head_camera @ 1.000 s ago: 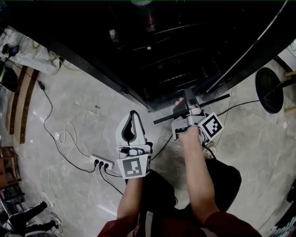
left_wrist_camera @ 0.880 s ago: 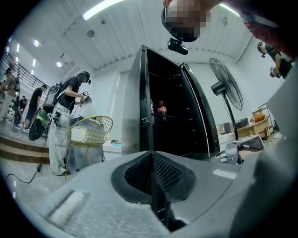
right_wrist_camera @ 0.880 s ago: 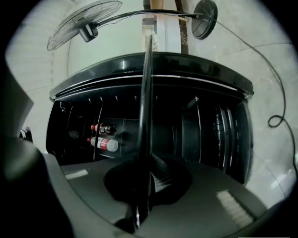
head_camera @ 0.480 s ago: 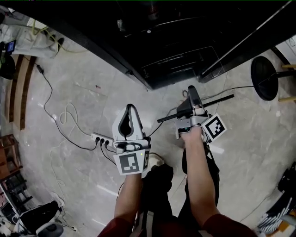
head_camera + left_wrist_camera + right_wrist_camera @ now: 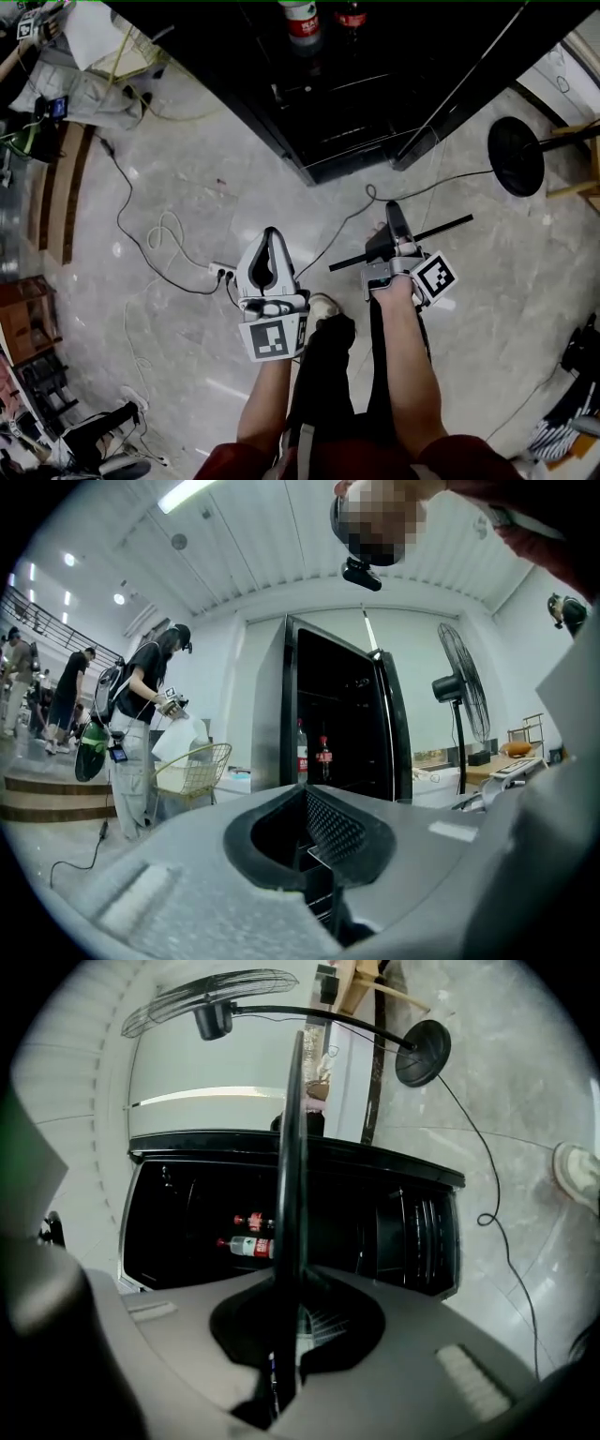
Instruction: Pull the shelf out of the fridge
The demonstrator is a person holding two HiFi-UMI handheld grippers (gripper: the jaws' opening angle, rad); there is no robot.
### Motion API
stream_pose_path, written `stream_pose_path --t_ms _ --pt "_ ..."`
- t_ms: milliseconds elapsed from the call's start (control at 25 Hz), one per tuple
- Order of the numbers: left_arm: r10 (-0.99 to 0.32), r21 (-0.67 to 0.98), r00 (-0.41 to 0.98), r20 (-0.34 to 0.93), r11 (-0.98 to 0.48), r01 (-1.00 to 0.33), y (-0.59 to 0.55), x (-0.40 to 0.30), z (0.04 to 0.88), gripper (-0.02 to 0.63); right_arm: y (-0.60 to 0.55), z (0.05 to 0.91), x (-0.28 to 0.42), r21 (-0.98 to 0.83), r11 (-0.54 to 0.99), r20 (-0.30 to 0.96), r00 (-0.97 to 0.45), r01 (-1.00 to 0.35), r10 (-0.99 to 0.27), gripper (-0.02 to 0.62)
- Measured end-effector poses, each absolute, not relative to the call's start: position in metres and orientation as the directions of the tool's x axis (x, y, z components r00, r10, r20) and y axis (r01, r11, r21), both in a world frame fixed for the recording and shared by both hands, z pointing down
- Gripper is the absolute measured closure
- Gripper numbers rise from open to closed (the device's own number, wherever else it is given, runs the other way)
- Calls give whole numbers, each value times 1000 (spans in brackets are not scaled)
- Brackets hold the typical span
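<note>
In the head view, the black fridge [image 5: 375, 103] stood open at twelve o'clock, with two bottles [image 5: 302, 21] inside. The right gripper [image 5: 394, 214] was at about four o'clock. Its jaws were squeezed tight on the thin dark shelf [image 5: 441, 228]. The shelf was out of the fridge, well apart from it, over the floor [image 5: 187, 187]. It stuck out toward two and eight o'clock, likely so it would not tip. The left gripper [image 5: 270, 234], near six o'clock, had its jaws together and held nothing, so it seemed free to help.

In the left gripper view, the jaws were pressed together with nothing in them. The fridge sat past them at twelve o'clock, and a fan [image 5: 457, 682] at two o'clock.

In the right gripper view, the shelf ran edge-on from six to twelve o'clock, pinched in the jaws.
</note>
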State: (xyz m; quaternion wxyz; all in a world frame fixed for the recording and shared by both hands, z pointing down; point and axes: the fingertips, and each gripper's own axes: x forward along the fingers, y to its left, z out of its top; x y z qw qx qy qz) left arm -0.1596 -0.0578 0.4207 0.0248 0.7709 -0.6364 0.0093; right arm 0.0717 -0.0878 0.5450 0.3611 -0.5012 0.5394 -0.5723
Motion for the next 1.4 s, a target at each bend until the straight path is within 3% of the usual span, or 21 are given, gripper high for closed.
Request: stream_pose_path --t_ms 640,1400 --pt "-988 -8 143 -50 -143 -990 20 -184 171 606 -16 300 66 -987 -115 140 -252 -110 -957 589" --pt "-978 16 -194 -74 193 -981 141 -128 93 606 24 185 122 -993 3 51 -456 -116 -889 588"
